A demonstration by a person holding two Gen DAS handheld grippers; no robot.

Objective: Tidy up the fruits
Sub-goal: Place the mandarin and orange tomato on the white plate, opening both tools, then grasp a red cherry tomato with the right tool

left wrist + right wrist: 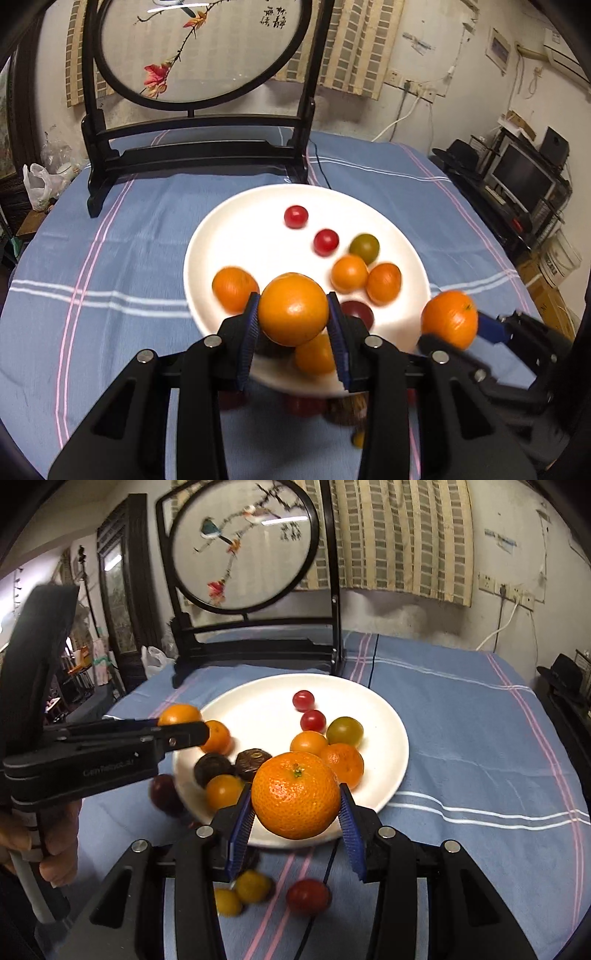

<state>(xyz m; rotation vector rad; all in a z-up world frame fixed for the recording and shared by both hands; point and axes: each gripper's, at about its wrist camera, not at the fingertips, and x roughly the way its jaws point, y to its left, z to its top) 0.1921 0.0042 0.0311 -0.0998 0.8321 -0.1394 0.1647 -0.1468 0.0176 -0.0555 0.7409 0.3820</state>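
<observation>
A white plate (258, 236) (266, 716) on the blue cloth holds several small oranges, red cherry tomatoes (296, 216) (303, 699), a green-yellow tomato (344, 732) and dark brown fruits (253, 763). My left gripper (293, 314) is shut on an orange (293, 309) above the plate's near edge; it also shows in the right wrist view (180, 715). My right gripper (295, 801) is shut on a mandarin (296, 795) above the plate's near rim; it also shows in the left wrist view (449, 318).
Loose small fruits lie on the cloth in front of the plate: yellow ones (252, 885), a red tomato (307, 896) and a dark one (164, 792). A black-framed round screen (199, 48) stands behind the plate. A black cable (319, 166) crosses the cloth.
</observation>
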